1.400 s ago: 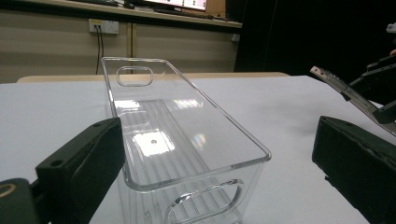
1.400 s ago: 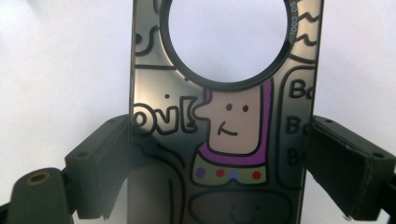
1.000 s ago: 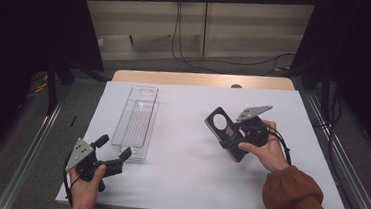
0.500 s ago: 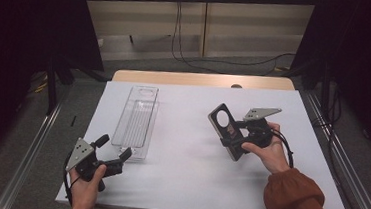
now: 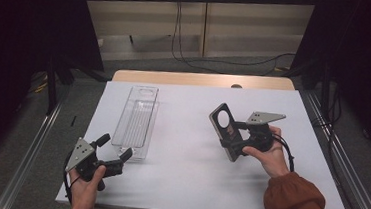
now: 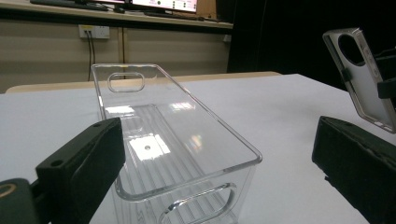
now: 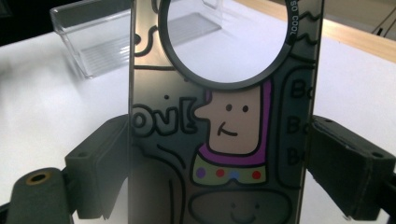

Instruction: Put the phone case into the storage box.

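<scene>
A dark phone case (image 5: 225, 129) with a round camera hole is lifted above the white table (image 5: 182, 179), right of centre. My right gripper (image 5: 233, 140) is shut on it, one jaw against each long edge. In the right gripper view the phone case (image 7: 224, 140) shows a cartoon print between the jaws of the right gripper (image 7: 219, 163). My left gripper (image 5: 116, 147) rests open at the near left, its jaws pointing at the near end of a clear plastic tray (image 5: 137, 123). The left gripper (image 6: 217, 154) has nothing between its jaws; the clear tray (image 6: 187, 140) lies just beyond, the phone case (image 6: 359, 79) at right.
The tray (image 7: 93, 42) lies lengthwise on the table's left half and looks empty. A bare wooden strip (image 5: 200, 79) runs along the table's far edge. Metal rails (image 5: 35, 143) flank both sides. Cables (image 5: 188, 44) hang against the back wall.
The right hand has turned slightly with the case, and the grey plate on top has swung a little to the right. The left gripper and tray have not moved.
</scene>
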The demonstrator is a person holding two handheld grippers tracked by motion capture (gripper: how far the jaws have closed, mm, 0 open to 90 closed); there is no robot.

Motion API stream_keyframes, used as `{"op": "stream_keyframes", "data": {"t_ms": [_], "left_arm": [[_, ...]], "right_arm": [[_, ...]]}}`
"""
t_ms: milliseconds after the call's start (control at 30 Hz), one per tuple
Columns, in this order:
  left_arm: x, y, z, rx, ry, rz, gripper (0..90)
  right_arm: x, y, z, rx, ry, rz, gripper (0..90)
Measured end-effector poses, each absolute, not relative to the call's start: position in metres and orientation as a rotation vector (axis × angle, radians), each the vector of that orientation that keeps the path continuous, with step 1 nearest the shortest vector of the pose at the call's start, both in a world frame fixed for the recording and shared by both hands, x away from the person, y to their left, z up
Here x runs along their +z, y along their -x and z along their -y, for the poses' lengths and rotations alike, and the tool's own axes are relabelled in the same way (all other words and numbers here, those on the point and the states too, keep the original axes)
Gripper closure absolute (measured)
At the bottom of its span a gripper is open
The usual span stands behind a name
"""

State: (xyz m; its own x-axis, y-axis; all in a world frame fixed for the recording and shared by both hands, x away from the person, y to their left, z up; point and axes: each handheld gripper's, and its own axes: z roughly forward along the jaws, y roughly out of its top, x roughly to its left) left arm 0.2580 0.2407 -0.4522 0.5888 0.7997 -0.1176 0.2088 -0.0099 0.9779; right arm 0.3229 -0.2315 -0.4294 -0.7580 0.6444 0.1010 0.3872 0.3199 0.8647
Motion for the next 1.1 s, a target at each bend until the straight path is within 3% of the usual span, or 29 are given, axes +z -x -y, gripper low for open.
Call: {"op": "stream_keyframes", "data": {"t_ms": [500, 1100], "left_arm": [[-0.447, -0.256, -0.238, 0.552, -1.537, -0.841, 3.5], [-0.443, -0.264, -0.226, 0.41, -1.596, -0.722, 6.0]], "right_arm": [[-0.433, -0.303, 0.216, 1.506, -0.791, -2.271, 12.0], [-0.439, -0.276, 0.209, 1.599, -0.726, -2.246, 12.0]]}}
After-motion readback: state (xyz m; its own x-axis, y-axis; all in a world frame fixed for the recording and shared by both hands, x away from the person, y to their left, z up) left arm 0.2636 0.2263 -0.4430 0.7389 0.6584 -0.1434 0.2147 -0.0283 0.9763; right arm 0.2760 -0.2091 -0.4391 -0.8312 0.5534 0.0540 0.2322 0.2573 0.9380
